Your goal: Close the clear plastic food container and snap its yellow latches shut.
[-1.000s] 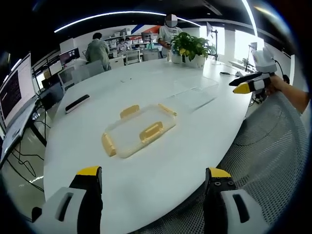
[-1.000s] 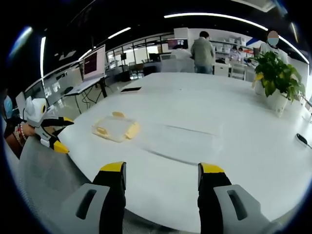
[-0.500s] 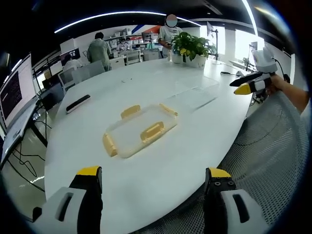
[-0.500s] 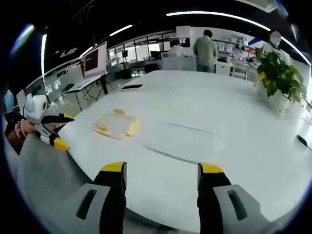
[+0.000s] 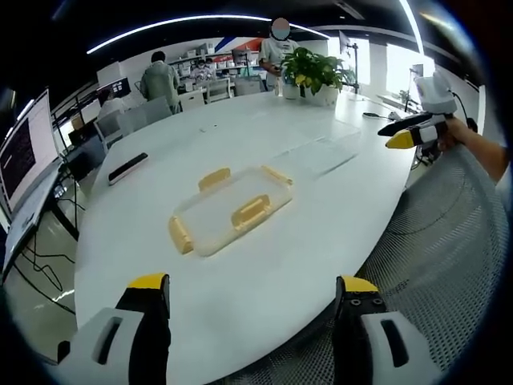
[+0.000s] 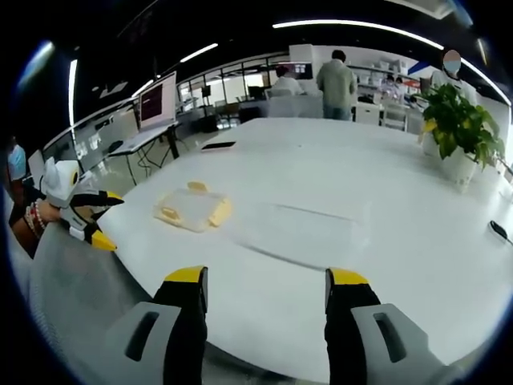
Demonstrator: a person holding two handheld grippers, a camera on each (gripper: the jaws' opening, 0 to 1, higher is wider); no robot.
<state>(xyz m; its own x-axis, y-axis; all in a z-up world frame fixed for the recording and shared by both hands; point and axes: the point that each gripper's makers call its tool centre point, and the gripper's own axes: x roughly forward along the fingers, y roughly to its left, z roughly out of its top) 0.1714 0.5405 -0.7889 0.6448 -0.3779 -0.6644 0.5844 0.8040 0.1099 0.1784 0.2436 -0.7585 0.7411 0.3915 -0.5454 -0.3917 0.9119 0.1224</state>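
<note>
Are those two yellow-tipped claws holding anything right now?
No. The left gripper and right gripper are both open and empty. The lid and clear container lie untouched on the white table.

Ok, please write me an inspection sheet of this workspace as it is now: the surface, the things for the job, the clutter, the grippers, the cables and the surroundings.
Surface: large white oval table, mostly bare.
Job's things: clear plastic lid with yellow latches lies flat near the table edge; clear plastic container base sits apart from it, further along, with no lid on it.
Clutter: black flat remote-like device; potted green plant at the far end; small dark object near the edge.
Grippers: left gripper open, off the table, holding nothing; right gripper open, likewise.
Cables: some on the floor under the side desk.
Surroundings: office with monitors, mesh chair, people standing far behind.
</note>
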